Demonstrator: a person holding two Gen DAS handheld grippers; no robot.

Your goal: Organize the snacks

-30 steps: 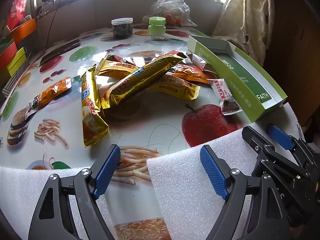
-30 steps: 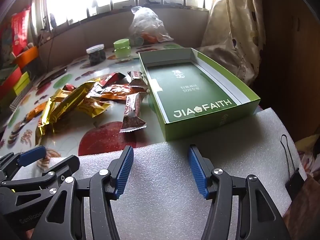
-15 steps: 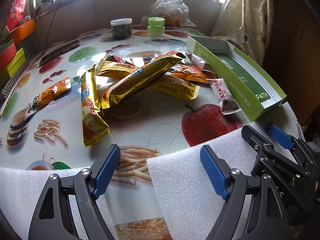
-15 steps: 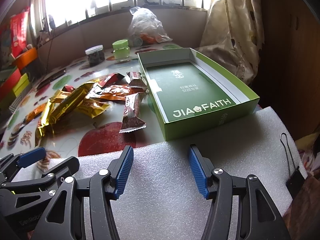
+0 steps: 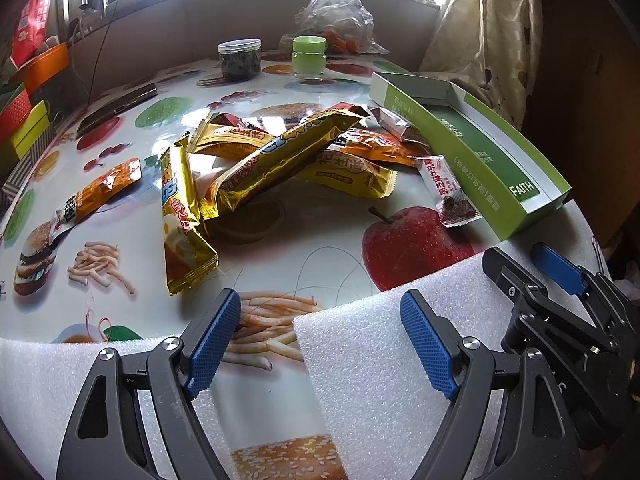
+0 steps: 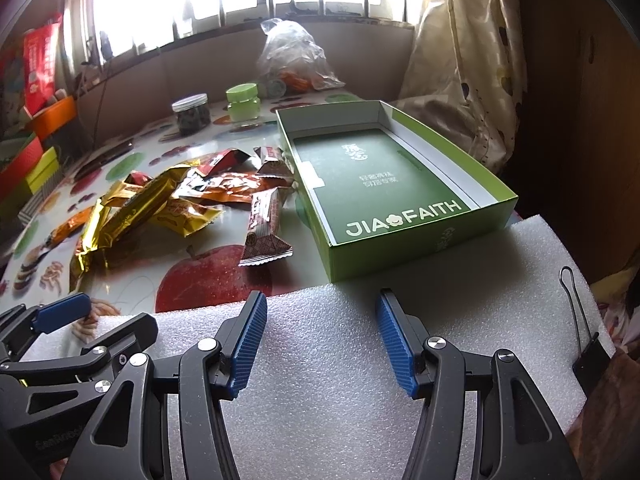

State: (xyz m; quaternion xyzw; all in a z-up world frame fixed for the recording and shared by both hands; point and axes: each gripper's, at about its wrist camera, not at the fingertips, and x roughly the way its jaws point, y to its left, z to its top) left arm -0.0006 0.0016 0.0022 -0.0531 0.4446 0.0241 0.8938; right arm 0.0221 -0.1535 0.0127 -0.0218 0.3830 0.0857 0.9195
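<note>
Left gripper point(image 5: 320, 338) and right gripper point(image 6: 318, 342): jaws spread wide, empty; one green box point(image 6: 420, 236); two jars point(image 5: 239, 60)

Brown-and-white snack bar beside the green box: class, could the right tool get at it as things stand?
Probably yes. The right tool is open and empty, and the snack bar lies alone on bare table just ahead-left, beside the green box, nothing on top.

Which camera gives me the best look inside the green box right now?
The right wrist view: the green box faces it open, its whole floor and lettering visible, no snacks inside. The left wrist view shows the same box edge-on from the side, mostly its outer wall and a strip of floor.
</note>
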